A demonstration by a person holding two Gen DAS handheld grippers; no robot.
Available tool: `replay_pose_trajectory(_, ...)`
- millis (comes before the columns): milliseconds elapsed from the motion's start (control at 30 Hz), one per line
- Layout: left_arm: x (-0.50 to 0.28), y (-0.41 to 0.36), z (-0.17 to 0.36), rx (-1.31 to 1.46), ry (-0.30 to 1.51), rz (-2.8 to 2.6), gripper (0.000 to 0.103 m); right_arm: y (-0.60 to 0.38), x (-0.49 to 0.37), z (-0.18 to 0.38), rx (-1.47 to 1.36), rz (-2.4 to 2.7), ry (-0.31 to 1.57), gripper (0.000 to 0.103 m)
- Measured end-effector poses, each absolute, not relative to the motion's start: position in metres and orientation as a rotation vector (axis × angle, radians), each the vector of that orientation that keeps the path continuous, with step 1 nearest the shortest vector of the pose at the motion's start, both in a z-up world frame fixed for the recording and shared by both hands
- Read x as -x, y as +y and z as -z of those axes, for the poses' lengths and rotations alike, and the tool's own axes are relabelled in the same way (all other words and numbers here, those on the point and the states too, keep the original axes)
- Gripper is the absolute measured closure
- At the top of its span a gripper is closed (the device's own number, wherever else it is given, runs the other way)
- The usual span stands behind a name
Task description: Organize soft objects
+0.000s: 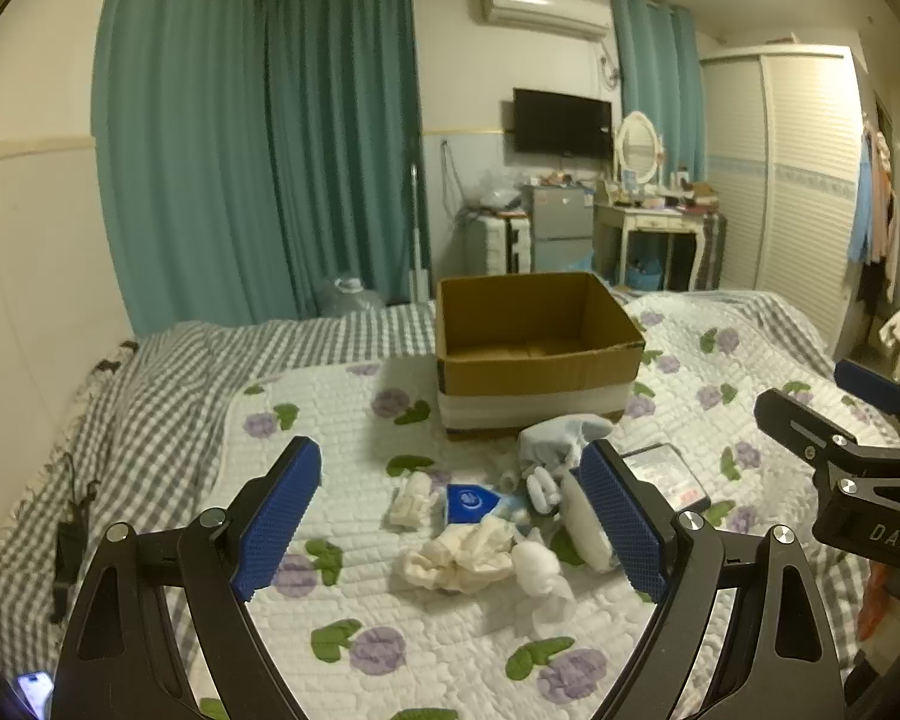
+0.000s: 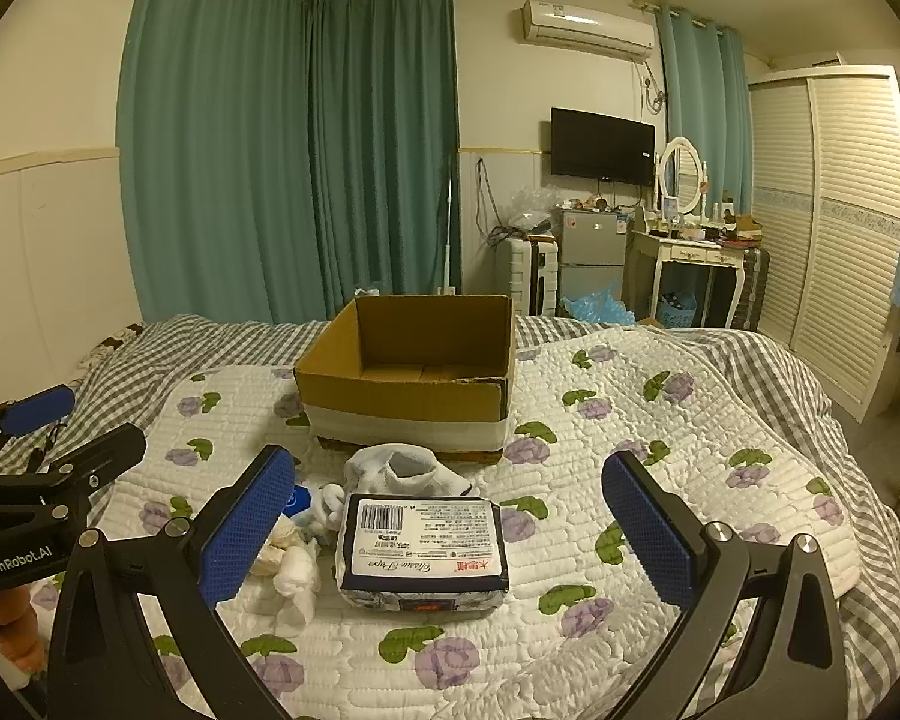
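Note:
An empty cardboard box point(image 1: 534, 339) point(image 2: 411, 369) stands open-topped on a flowered quilt. In front of it lies a heap of soft things: a cream crumpled cloth point(image 1: 459, 555), white rolled socks point(image 1: 540, 567), a blue packet point(image 1: 471, 501), a pale sock point(image 1: 555, 441) point(image 2: 402, 468) and a dark tissue pack point(image 2: 421, 546) point(image 1: 666, 474). My left gripper point(image 1: 450, 525) hovers open over the heap, nothing between its pads. My right gripper point(image 2: 450, 534) is open too, its fingers standing wide on either side of the tissue pack without touching it.
The bed has a grey checked cover point(image 1: 150, 384) under the quilt; its right edge drops to the floor by a white wardrobe point(image 2: 834, 222). Teal curtains point(image 2: 294, 138) hang behind. A phone point(image 1: 35, 690) lies at lower left. A fridge point(image 2: 591, 252) and dressing table point(image 2: 696, 255) stand at the far wall.

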State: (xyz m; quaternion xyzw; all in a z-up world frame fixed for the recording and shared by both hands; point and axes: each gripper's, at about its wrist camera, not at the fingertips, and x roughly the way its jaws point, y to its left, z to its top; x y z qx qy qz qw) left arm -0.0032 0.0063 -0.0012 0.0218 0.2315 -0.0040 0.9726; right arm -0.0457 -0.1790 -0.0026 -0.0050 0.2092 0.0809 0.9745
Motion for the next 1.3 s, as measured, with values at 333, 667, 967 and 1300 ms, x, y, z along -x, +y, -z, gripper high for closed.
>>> replay_pose_trajectory(333, 0.004, 0.005, 0.001, -0.047, 0.467, 0.006, 0.013, -0.179, 0.045, 0.006, 0.010, -0.171, 0.435, 0.000)
replay_pose_trajectory(667, 0.006, 0.005, 0.005, -0.043, 0.469, 0.004, 0.013, -0.176, 0.044, 0.008, 0.017, -0.177, 0.445, 0.000)
replay_pose_trajectory(967, 0.007, 0.004, 0.007, -0.041, 0.470, 0.004, 0.013, -0.176, 0.044, 0.010, 0.021, -0.182, 0.453, 0.000)
replay_pose_trajectory(1300, 0.006, 0.005, 0.015, -0.031, 0.493, -0.003, 0.013, -0.173, 0.042, 0.015, 0.025, -0.200, 0.467, 0.000)
